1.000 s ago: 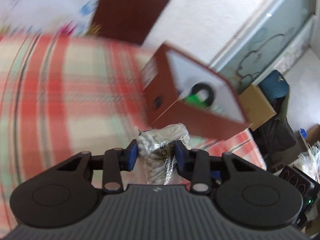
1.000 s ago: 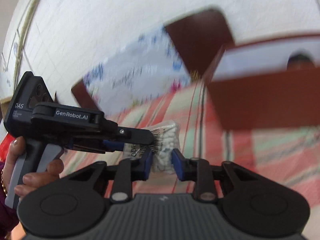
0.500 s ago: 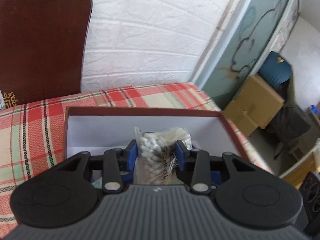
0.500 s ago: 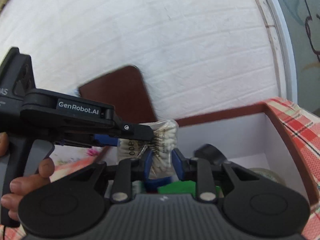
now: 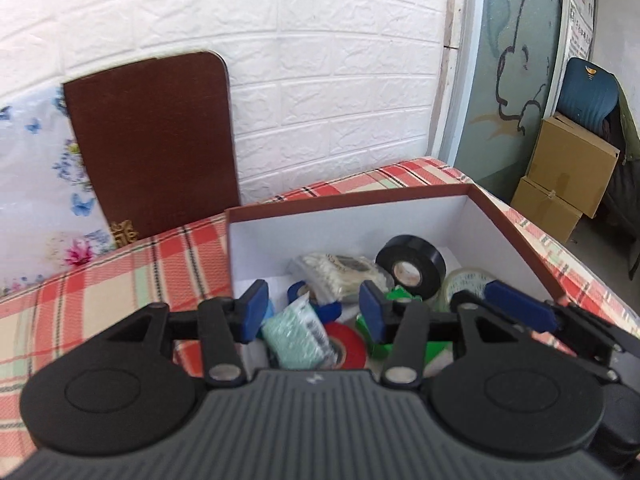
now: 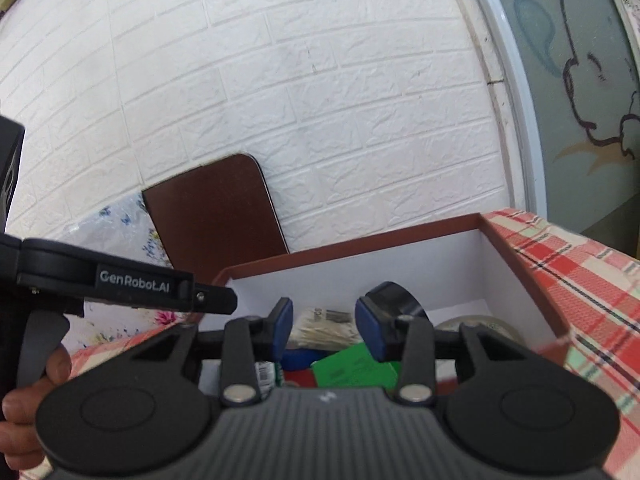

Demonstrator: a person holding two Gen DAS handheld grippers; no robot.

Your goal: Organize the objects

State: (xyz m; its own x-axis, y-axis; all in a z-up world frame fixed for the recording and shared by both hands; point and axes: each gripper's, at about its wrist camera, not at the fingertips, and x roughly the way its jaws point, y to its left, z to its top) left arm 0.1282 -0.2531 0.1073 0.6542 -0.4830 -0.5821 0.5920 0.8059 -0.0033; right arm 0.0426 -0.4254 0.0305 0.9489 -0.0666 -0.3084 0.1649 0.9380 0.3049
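Observation:
A clear bag of cotton swabs (image 5: 340,274) lies inside the red-rimmed white box (image 5: 344,200), beside a black tape roll (image 5: 410,260); the bag also shows in the right wrist view (image 6: 326,326). My left gripper (image 5: 312,312) is open and empty above the box's near side. My right gripper (image 6: 323,330) is open and empty above the box (image 6: 360,244); one of its fingers (image 5: 520,310) shows at the right of the left wrist view. The left gripper's side arm (image 6: 132,284) crosses the right wrist view.
The box also holds a red tape roll (image 5: 346,346), a clear tape roll (image 5: 466,282), a teal packet (image 5: 296,330) and green items (image 6: 352,368). A brown board (image 5: 156,144) leans on the white brick wall. Cardboard boxes (image 5: 568,176) stand at right beyond the plaid-covered surface (image 5: 100,280).
Both grippers held the bag of cotton swabs over the box. Both have opened, and the bag now lies in the box.

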